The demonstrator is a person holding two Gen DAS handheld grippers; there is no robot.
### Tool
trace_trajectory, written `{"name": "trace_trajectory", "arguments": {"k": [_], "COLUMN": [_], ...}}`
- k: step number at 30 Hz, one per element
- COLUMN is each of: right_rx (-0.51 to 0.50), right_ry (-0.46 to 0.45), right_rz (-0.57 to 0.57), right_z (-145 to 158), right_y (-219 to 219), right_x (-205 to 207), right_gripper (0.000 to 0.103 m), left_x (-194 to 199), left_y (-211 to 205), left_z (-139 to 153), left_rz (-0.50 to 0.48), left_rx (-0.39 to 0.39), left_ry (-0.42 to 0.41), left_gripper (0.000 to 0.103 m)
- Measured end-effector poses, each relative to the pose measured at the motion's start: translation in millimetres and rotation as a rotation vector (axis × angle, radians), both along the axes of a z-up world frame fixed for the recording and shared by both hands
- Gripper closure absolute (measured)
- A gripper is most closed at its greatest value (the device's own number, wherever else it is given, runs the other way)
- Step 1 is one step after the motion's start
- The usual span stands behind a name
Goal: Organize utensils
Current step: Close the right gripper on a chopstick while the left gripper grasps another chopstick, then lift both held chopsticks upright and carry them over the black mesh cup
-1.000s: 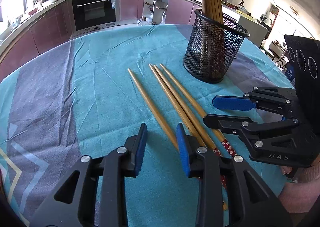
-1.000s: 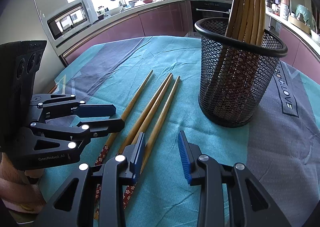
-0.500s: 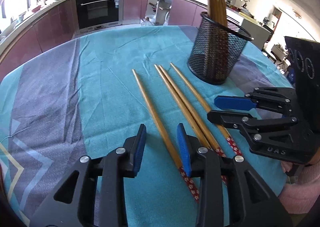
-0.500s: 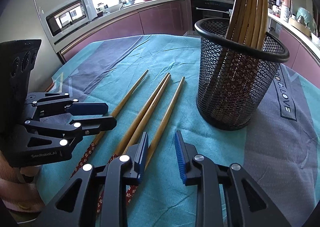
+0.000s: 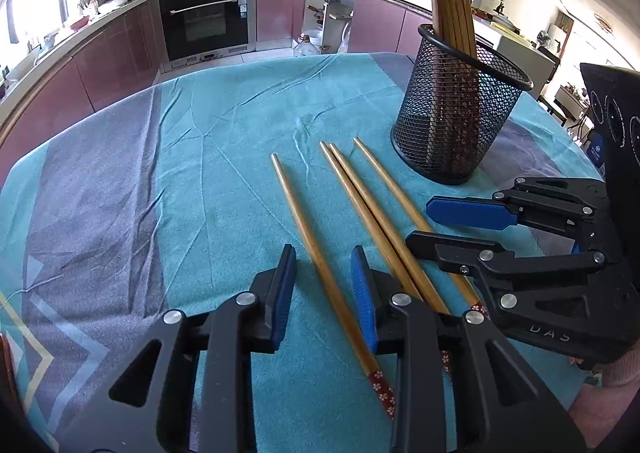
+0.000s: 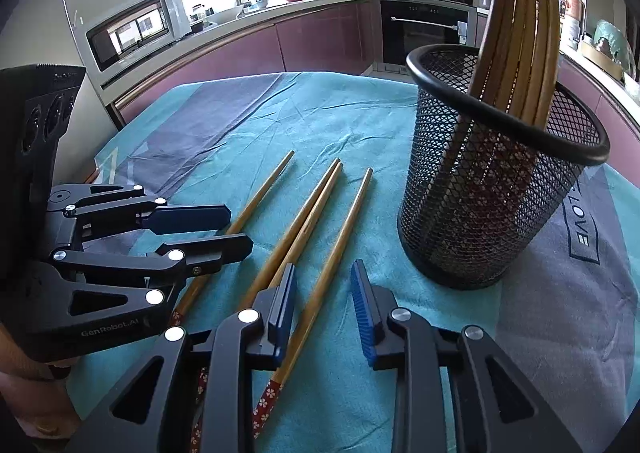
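Several wooden chopsticks with red flowered ends lie side by side on the teal tablecloth (image 5: 192,157). The leftmost chopstick (image 5: 316,253) runs between the fingers of my open left gripper (image 5: 324,285), which also shows in the right wrist view (image 6: 236,225). The rightmost chopstick (image 6: 332,261) runs between the fingers of my open right gripper (image 6: 324,301), which also shows in the left wrist view (image 5: 420,225). Two chopsticks (image 5: 372,221) lie touching between these. A black mesh cup (image 5: 456,117) holds several upright chopsticks (image 6: 520,29) beyond them.
The table is round, with the cloth's grey bands (image 5: 92,189) at the left and right. Kitchen cabinets and an oven (image 5: 208,17) stand behind it. A microwave (image 6: 132,29) sits on the counter to the left in the right wrist view.
Both grippers have shifted over the chopsticks: the leftmost stick now lies between the left fingers and the rightmost stick between the right fingers. Both stay open.
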State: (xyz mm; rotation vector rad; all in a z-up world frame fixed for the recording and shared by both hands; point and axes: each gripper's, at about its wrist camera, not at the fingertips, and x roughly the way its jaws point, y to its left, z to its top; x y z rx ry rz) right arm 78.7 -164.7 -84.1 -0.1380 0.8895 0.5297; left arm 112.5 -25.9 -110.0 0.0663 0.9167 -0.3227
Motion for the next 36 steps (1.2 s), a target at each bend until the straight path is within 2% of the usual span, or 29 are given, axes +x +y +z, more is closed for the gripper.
{"name": "trace_trajectory", "arguments": {"k": [5, 20, 36], "right_rx": [0.003, 0.061, 0.143], "right_ry": [0.002, 0.031, 0.038], "right_rz": [-0.016, -0.048, -0.040], "right_z": [-0.4, -0.8, 11.3], "right_y": [-0.7, -9.9, -22.5], "right_x": [2.6, 6.8, -2.3], "right_gripper": [0.084, 0.097, 0.097], "left_x": [1.3, 1.1, -6.6], "left_y": [2.6, 4.4, 16.2], "left_z": [-0.6, -1.6, 8.0], "left_rz": [0.024, 0.057, 0.069], "left_rx": [-0.025, -0.056, -0.105], "left_ry": [0.009, 0.020, 0.011], "left_gripper": [0.090, 0.094, 0.096]}}
